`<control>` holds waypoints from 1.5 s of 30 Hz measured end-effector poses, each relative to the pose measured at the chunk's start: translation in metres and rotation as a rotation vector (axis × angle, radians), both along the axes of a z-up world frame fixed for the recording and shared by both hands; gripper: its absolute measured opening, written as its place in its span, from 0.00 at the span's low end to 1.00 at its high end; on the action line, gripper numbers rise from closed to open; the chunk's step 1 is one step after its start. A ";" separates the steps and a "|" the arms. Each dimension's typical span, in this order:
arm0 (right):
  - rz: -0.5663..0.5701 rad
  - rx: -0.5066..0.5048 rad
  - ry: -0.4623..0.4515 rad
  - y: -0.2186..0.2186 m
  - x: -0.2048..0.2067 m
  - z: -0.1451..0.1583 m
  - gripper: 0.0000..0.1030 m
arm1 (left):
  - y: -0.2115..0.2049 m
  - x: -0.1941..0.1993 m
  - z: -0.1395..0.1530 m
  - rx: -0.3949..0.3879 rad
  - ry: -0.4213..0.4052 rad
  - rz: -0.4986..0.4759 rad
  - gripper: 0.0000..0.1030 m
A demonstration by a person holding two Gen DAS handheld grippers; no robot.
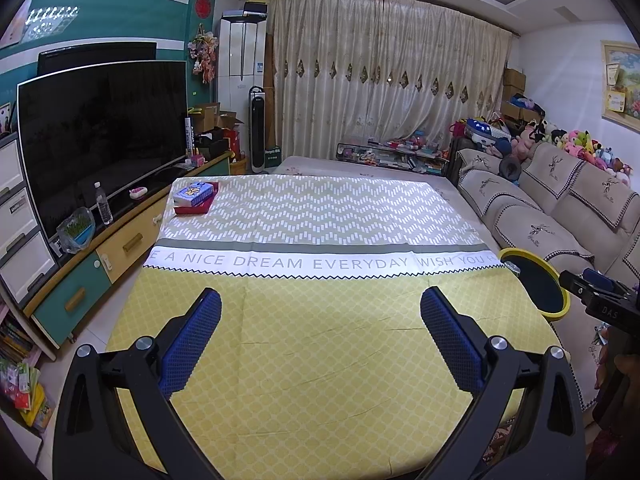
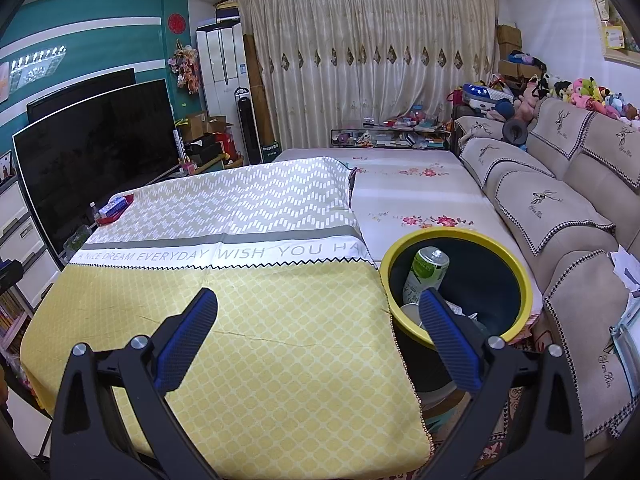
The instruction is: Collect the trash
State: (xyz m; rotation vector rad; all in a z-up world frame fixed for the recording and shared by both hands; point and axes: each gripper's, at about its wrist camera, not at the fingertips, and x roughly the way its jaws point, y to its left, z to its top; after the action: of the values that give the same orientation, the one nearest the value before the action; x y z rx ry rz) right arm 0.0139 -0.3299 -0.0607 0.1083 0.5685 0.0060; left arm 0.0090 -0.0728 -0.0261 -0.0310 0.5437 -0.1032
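Right wrist view looks down on a round black waste bin with a yellow rim (image 2: 516,280) standing just beside the right edge of a table covered by a yellow, grey and white patterned cloth printed with "A NICE DREAM EVERYDAY" (image 2: 248,320). Inside the bin a clear plastic bottle with a green and white label (image 2: 426,276) leans upright against the near wall, with some pale crumpled scraps (image 2: 464,314) around its base. The right gripper (image 2: 318,300) hangs over the table's right edge, its blue-padded fingers (image 2: 188,336) spread wide with nothing between them; the right-hand finger overlaps the bin's near rim in the picture

In the left wrist view the left gripper (image 1: 320,300) hovers above the yellow part of the cloth, its jaws likewise wide apart and empty. The bin's yellow rim (image 1: 560,312) shows at the table's right edge, with the black body of the right gripper just beside it. At the far left corner of the table a blue and white tissue pack (image 1: 194,194) lies on a flat red box (image 1: 194,209). A beige cushioned sofa (image 1: 560,216) runs along the right side, and a large dark television (image 1: 100,140) stands on a cabinet to the left
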 end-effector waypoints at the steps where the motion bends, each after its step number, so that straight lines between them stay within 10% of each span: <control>1: 0.000 0.001 0.001 0.000 0.001 -0.003 0.93 | 0.000 0.001 -0.001 0.000 0.001 0.000 0.95; 45: 0.010 0.009 0.023 0.003 0.003 -0.013 0.93 | 0.002 0.008 -0.010 -0.030 -0.005 -0.021 0.95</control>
State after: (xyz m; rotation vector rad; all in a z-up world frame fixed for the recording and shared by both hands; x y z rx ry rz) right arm 0.0169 -0.3270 -0.0737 0.1145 0.5921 0.0172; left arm 0.0167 -0.0710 -0.0360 -0.0543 0.5374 -0.1324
